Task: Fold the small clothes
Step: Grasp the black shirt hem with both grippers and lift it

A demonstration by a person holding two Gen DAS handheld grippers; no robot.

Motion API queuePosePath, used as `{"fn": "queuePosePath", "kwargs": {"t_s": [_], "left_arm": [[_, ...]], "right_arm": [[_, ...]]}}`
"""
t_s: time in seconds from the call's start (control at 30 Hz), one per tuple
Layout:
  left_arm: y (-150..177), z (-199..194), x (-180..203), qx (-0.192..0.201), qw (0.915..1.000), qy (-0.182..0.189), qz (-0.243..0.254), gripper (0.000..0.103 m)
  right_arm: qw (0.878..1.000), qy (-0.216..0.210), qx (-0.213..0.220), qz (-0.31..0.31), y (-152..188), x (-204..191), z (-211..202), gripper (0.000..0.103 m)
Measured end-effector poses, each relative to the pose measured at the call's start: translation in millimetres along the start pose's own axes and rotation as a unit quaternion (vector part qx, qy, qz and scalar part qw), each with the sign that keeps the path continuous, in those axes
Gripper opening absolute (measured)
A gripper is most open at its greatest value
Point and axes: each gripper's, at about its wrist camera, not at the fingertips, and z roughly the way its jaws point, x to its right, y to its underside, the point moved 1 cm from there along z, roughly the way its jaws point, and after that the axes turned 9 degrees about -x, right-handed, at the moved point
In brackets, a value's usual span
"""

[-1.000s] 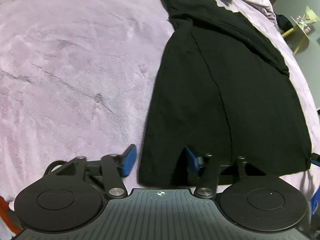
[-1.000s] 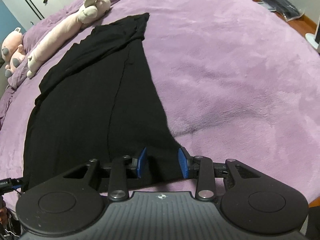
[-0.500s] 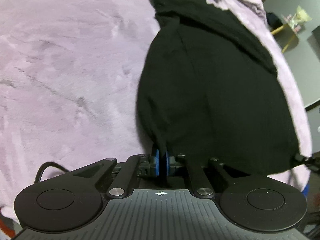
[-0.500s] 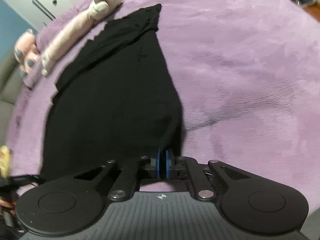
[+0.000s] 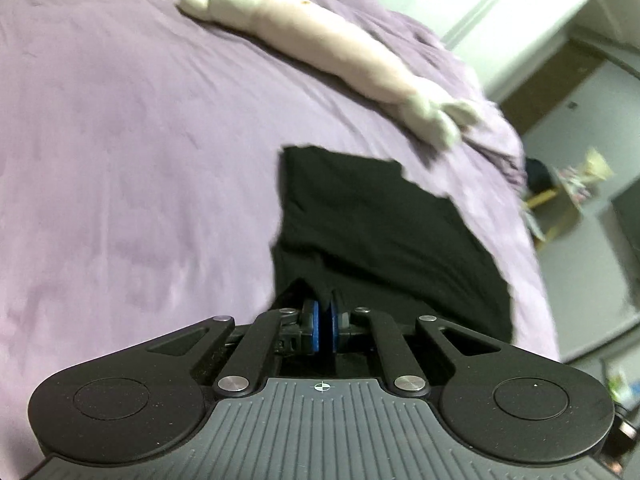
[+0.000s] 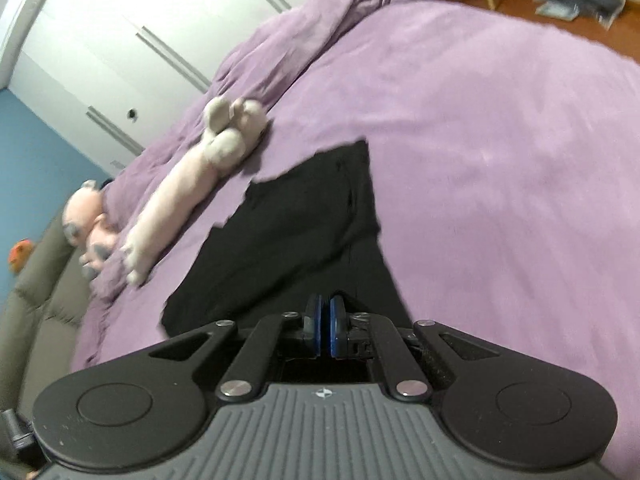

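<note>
A black garment [image 5: 372,236] lies on the purple bed, its near edge lifted. My left gripper [image 5: 325,326] is shut on the garment's near left corner, with the cloth pinched between the blue pads. In the right wrist view the same black garment [image 6: 296,240] stretches away from my right gripper [image 6: 325,330], which is shut on its near right corner. The far end of the garment rests flat on the bed.
A purple blanket [image 5: 120,160] covers the bed. A long pale plush toy [image 5: 328,52] lies beyond the garment, also in the right wrist view [image 6: 192,192]. A pink plush [image 6: 86,220] lies at far left. A yellow stool [image 5: 552,200] stands off the bed at right.
Both grippers went from open to shut on the garment's near corners, then lifted and tilted up, so the garment's near edge rises and the plush toy and walls come into view.
</note>
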Motion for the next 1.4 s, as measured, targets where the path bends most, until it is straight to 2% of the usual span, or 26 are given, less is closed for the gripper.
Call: {"fn": "queuePosePath", "kwargs": {"t_s": [0.1, 0.17, 0.23, 0.3, 0.37, 0.43, 0.5, 0.6, 0.63, 0.67, 0.77, 0.87, 0.9, 0.93, 0.97, 1.17, 1.4], "left_arm": [[-15.2, 25.4, -1.8, 0.005, 0.9993, -0.015, -0.034, 0.010], [-18.4, 30.9, -4.7, 0.015, 0.9987, -0.023, -0.042, 0.018], [-16.2, 31.7, -6.8, 0.031, 0.9990, -0.030, -0.014, 0.032], [-12.1, 32.1, -11.5, 0.026, 0.9990, -0.027, 0.024, 0.037], [-6.6, 35.6, -18.0, 0.008, 0.9982, -0.024, 0.054, 0.040], [-0.2, 44.1, -22.3, -0.013, 0.9964, -0.041, 0.074, 0.043], [2.0, 52.9, -23.1, -0.027, 0.9946, -0.058, 0.081, 0.044], [-4.2, 65.1, -19.0, -0.021, 0.9951, -0.060, 0.076, 0.045], [-6.9, 67.1, -16.9, -0.019, 0.9955, -0.056, 0.073, 0.045], [-9.5, 68.5, -15.1, -0.016, 0.9958, -0.054, 0.072, 0.045], [-17.3, 78.8, -11.1, -0.016, 0.9941, -0.071, 0.080, 0.046], [-20.3, 84.7, -13.0, -0.021, 0.9944, -0.069, 0.077, 0.043], [-20.4, 83.5, -13.6, -0.018, 0.9951, -0.063, 0.074, 0.033], [-20.3, 81.6, -14.1, -0.015, 0.9959, -0.051, 0.073, 0.010], [-20.8, 80.9, -14.8, -0.016, 0.9966, -0.039, 0.071, 0.008], [-25.0, 60.0, -9.4, 0.010, 0.9979, -0.028, 0.057, 0.006], [-54.3, 15.9, 22.3, 0.070, 0.9937, 0.051, 0.071, 0.006]], "right_arm": [[0.999, 0.035, 0.027, -0.009, -13.4, -6.2, 22.2, 0.006], [0.997, 0.056, 0.059, -0.012, -16.0, -6.3, 21.2, 0.007], [0.995, 0.067, 0.073, -0.029, -15.5, -2.1, 17.2, 0.024], [0.993, 0.077, 0.061, -0.067, -11.7, 1.8, 18.6, 0.031], [0.991, 0.086, 0.028, -0.101, -6.1, 3.4, 23.9, 0.034], [0.986, 0.105, 0.005, -0.129, -0.8, 3.2, 34.8, 0.035], [0.984, 0.114, -0.006, -0.135, -0.7, 3.1, 46.3, 0.036], [0.986, 0.106, -0.003, -0.128, -2.8, -0.6, 57.6, 0.033], [0.985, 0.108, 0.001, -0.131, -3.3, -3.0, 60.2, 0.023], [0.985, 0.107, 0.003, -0.137, -3.2, -5.5, 62.2, 0.018], [0.981, 0.110, 0.003, -0.162, -2.6, -16.0, 70.9, 0.008], [0.978, 0.115, 0.011, -0.174, 1.8, -19.0, 65.1, 0.006], [0.979, 0.109, 0.017, -0.171, 2.7, -18.5, 59.9, 0.005], [0.980, 0.107, 0.023, -0.167, 2.7, -18.8, 56.8, 0.005], [0.980, 0.105, 0.027, -0.165, 2.9, -18.8, 52.7, 0.005], [0.986, 0.062, 0.052, -0.146, -2.4, -25.6, 30.5, 0.004], [0.993, -0.015, 0.090, -0.079, -33.2, -27.3, 18.8, 0.004]]}}
